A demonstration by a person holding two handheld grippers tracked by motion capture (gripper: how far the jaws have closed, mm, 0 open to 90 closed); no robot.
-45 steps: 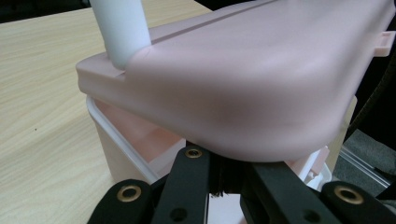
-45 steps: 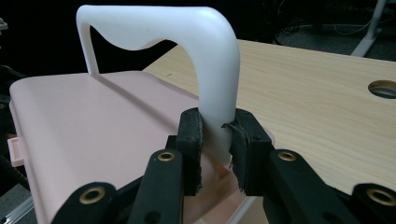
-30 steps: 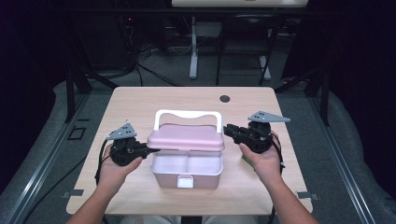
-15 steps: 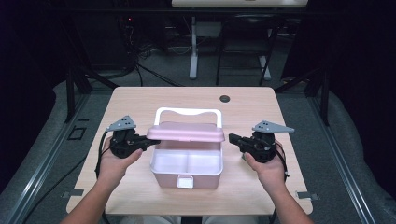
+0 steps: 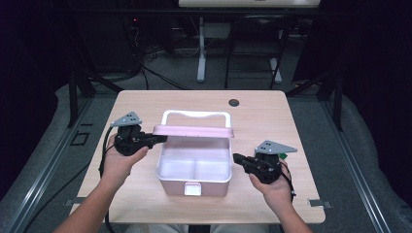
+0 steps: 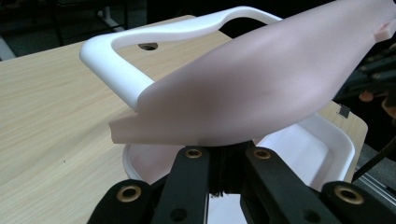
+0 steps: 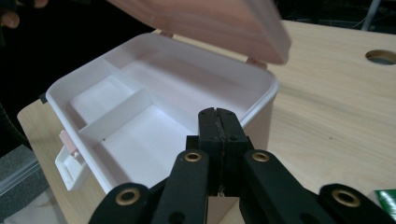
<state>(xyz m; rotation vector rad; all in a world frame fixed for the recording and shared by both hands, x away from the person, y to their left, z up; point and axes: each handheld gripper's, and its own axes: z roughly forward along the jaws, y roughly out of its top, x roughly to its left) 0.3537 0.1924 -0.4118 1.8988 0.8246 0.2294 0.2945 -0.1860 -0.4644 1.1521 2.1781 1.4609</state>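
A white storage box (image 5: 167, 174) stands at the table's middle with its pink lid (image 5: 194, 131) lifted and tilted back on its rear hinge. Behind the lid the white carry handle (image 5: 194, 114) stands up. My left gripper (image 5: 160, 139) is shut on the lid's left edge; in the left gripper view the pink lid (image 6: 252, 88) sits right at my jaw tips (image 6: 226, 149), with the handle (image 6: 116, 65) beyond. My right gripper (image 5: 237, 158) is shut and empty just right of the box. In the right gripper view its tips (image 7: 218, 114) sit at the box rim (image 7: 261, 93), above the divider (image 7: 116, 114).
The box's front latch (image 5: 193, 188) hangs open. A round cable hole (image 5: 234, 102) lies at the back of the wooden table (image 5: 272, 121). A small green item (image 7: 385, 198) lies on the table by my right hand. Bare wood flanks the box on both sides.
The lid has swung up from nearly closed to open. My right gripper has come off the lid's right end and dropped toward the front. My left gripper has risen with the lid.
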